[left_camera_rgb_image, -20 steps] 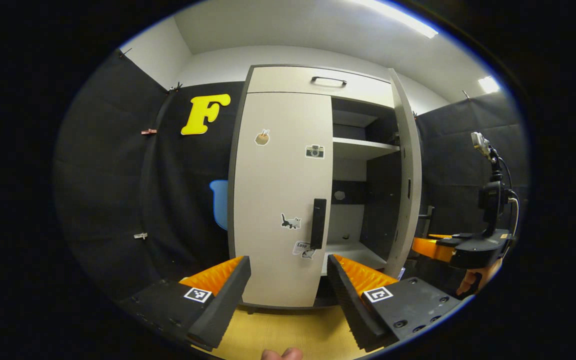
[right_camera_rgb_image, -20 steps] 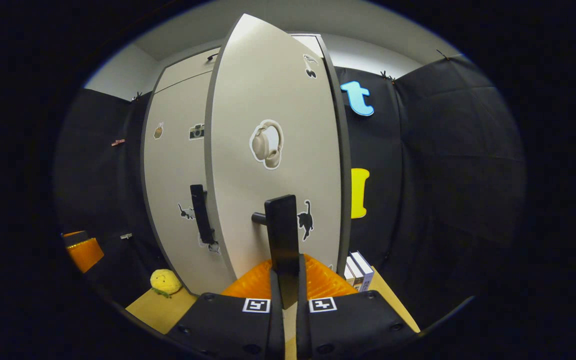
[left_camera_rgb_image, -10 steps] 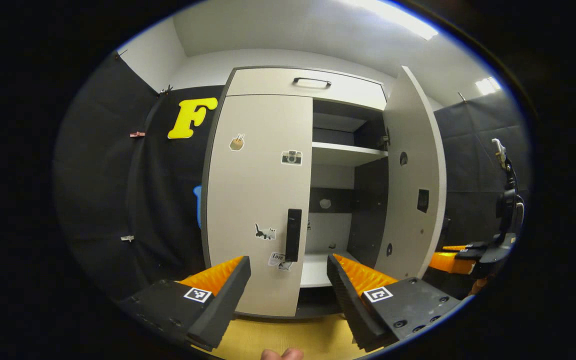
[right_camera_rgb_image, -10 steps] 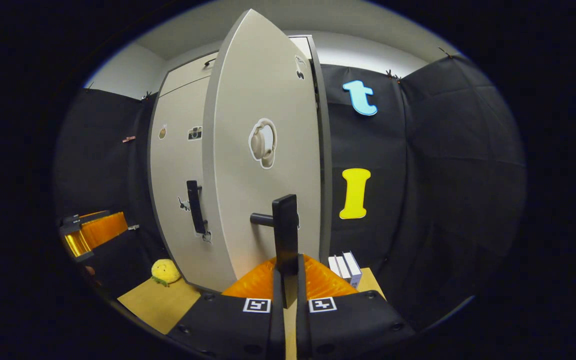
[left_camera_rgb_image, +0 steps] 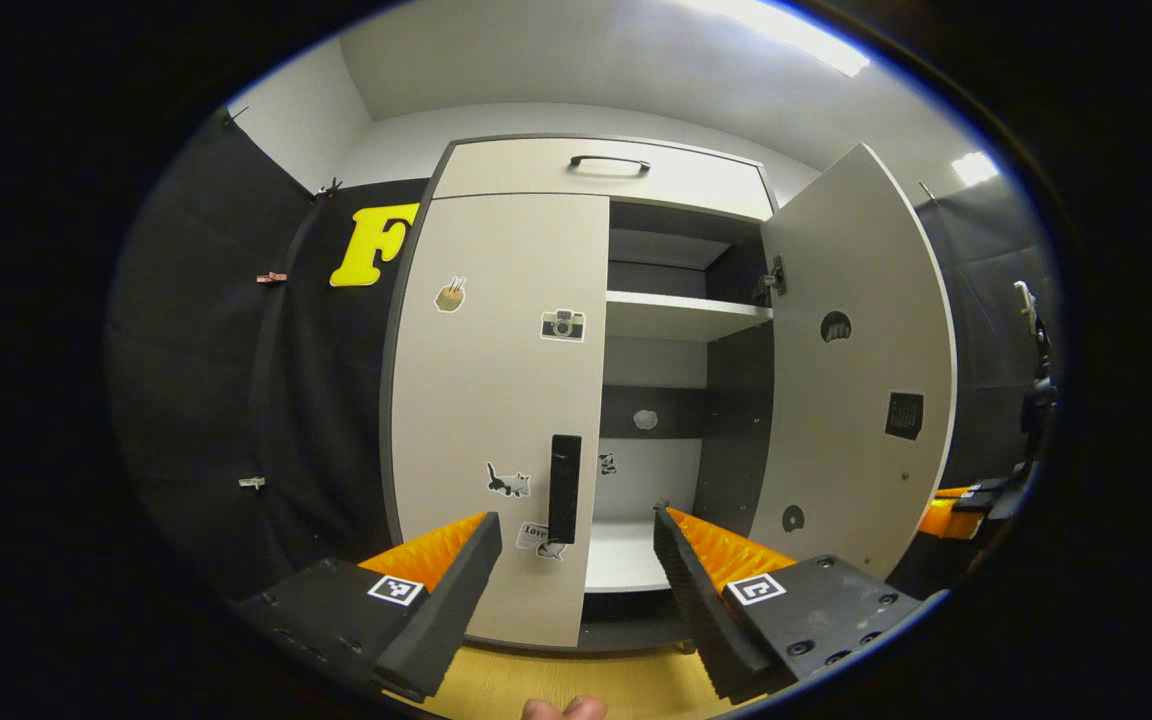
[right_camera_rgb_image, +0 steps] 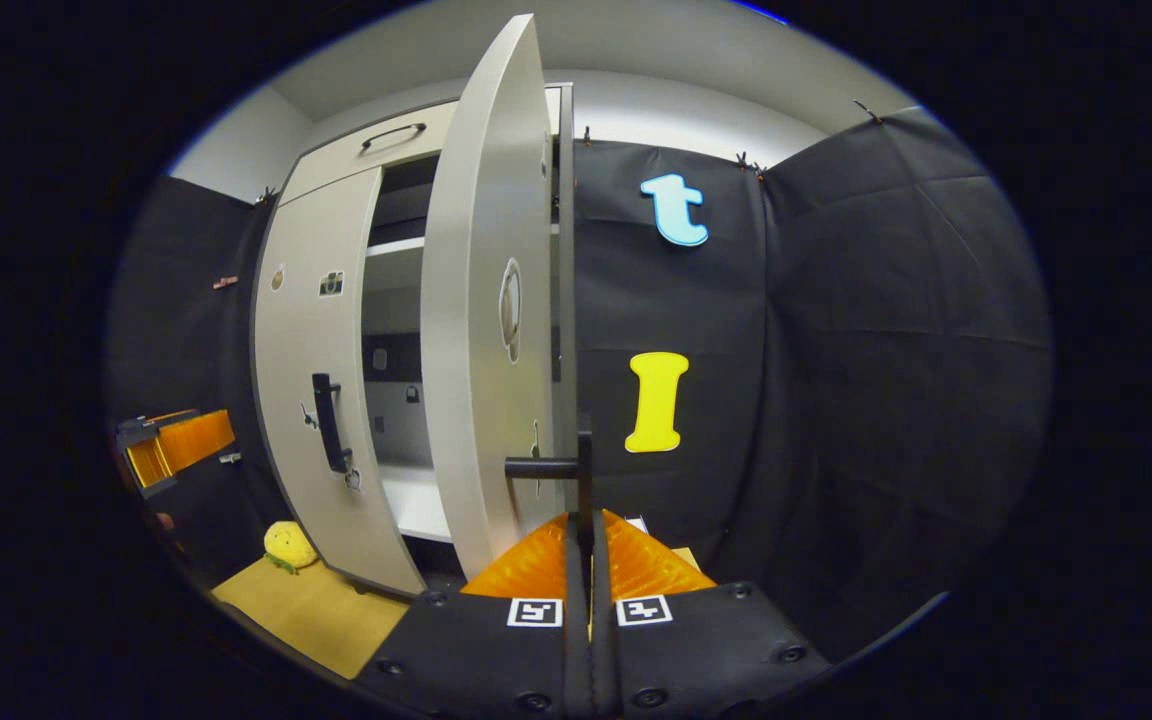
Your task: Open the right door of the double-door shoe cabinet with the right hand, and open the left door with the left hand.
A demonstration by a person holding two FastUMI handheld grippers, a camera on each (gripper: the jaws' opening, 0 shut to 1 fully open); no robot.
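The pale shoe cabinet [left_camera_rgb_image: 601, 170] faces me in the left gripper view. Its left door [left_camera_rgb_image: 496, 400] is closed, with a black vertical handle [left_camera_rgb_image: 564, 487]. My left gripper [left_camera_rgb_image: 576, 525] hangs open just short of that handle, touching nothing. The right door [left_camera_rgb_image: 856, 370] stands swung wide, baring the shelves [left_camera_rgb_image: 681, 320]. In the right gripper view that right door [right_camera_rgb_image: 481, 330] is nearly edge-on, and my right gripper [right_camera_rgb_image: 586, 530] is shut on its black handle [right_camera_rgb_image: 584, 470]. The left door [right_camera_rgb_image: 311, 330] and its handle [right_camera_rgb_image: 328, 422] lie to the left.
A yellow plush toy [right_camera_rgb_image: 286, 545] sits on the tan floor board [right_camera_rgb_image: 306, 610] by the cabinet's foot. The left gripper [right_camera_rgb_image: 171, 450] shows at the far left of the right gripper view. Black cloth walls close in both sides.
The right door has swung much farther open, pulled by my right gripper on its handle. The left gripper has shifted so that the left door's handle sits between its open fingers.
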